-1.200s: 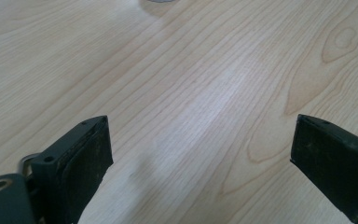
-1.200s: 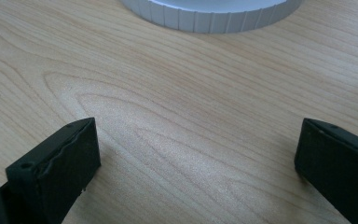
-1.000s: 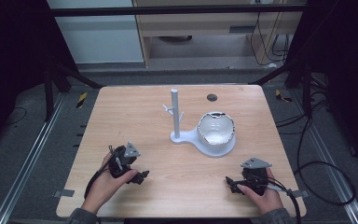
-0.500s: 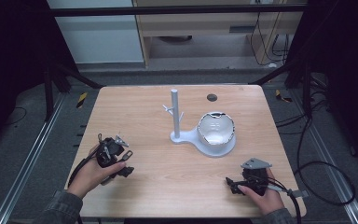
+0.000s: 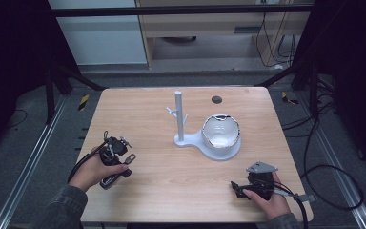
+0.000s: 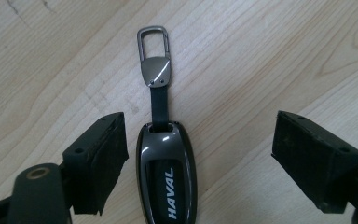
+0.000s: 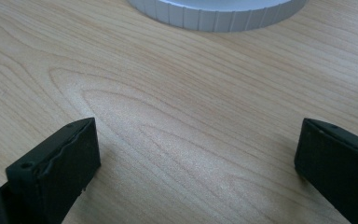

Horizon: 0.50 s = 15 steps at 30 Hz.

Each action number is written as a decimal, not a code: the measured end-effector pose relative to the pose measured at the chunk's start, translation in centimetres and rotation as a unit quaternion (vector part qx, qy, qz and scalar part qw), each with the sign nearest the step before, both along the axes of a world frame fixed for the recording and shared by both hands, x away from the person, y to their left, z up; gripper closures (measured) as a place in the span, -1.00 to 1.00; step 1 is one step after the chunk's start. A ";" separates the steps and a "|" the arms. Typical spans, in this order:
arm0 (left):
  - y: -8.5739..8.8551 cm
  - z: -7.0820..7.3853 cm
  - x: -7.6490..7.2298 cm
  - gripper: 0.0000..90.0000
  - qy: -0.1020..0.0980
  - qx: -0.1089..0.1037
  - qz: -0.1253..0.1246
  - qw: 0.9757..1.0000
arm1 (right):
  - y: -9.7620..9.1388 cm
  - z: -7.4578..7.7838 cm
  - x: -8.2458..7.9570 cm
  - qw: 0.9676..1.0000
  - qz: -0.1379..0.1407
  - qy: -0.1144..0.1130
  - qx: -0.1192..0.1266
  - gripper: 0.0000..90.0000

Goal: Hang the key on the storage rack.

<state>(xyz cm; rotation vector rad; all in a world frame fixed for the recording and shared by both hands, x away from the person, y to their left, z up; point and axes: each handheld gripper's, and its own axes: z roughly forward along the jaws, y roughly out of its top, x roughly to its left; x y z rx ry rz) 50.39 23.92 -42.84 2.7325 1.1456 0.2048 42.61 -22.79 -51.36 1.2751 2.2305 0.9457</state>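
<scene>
High view: left hand (image 5: 93,171) tilts tongs (image 5: 124,164).

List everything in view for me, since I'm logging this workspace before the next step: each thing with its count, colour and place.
Table: one, light wood, under everything.
Key fob: one, dark grey with white HAVAL lettering, flat on the table between the left gripper's jaws, its strap and metal clip pointing away.
Stand: one, pale grey post with small pegs, mid-table, on a base that widens to the right.
Bowl: one, white, chipped rim, on that base.
Disc: one, dark, small, near the far edge.
Left gripper: one, black, jaws just closing, pads not yet on the fob.
Right gripper: one, black, open over bare table, near right.
</scene>
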 end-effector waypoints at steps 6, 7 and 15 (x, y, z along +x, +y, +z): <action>0.0 -0.5 0.9 -0.33 0.010 0.000 0.001 1.000 | 0.0 0.0 0.0 1.000 0.001 0.000 0.001 -0.99; 0.0 -0.6 0.9 -0.30 0.011 0.002 0.002 1.000 | 0.0 0.0 0.0 1.000 0.000 0.001 0.001 -0.99; 0.1 -1.0 1.0 -0.12 0.025 0.010 -0.002 1.000 | 0.0 0.0 -0.1 1.000 0.000 0.002 0.001 -0.99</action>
